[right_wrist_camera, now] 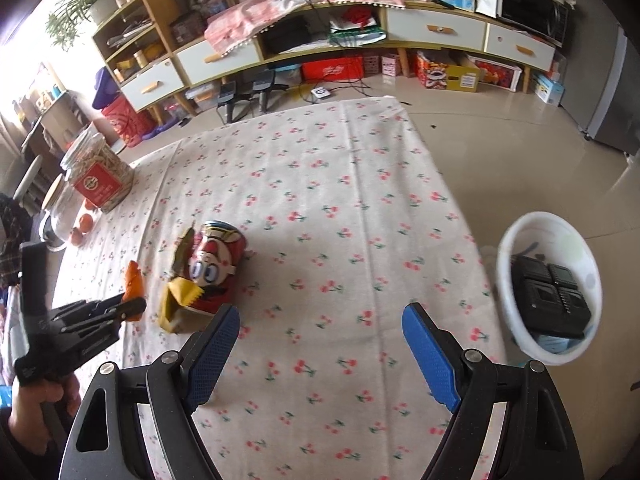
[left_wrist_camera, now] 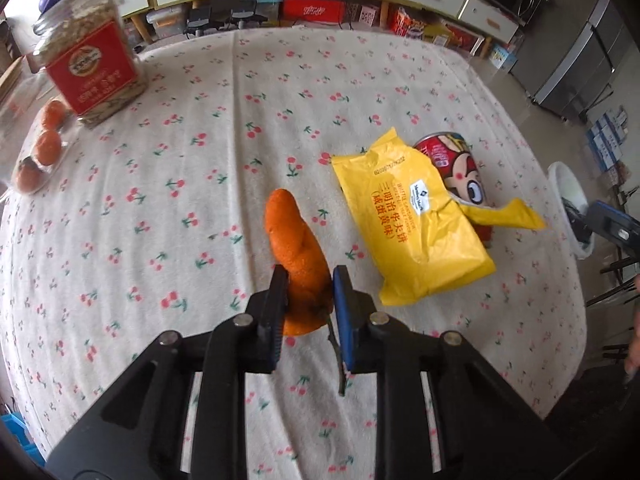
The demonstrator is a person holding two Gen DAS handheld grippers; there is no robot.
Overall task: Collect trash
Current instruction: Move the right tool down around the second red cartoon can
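Open cloth is seen mid-table. Left edge blocked by jar; yellow packet and can obstruct centre-left. Bin stands beyond the right edge.

Cherry-print tablecloth under wrapper, can, jar

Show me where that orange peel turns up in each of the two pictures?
Left wrist view: orange peel at center, pinched between the left tongs.
Right wrist view: orange peel at far left, in the same tongs.
Shared landmark: red cartoon can beside the yellow wrapper.
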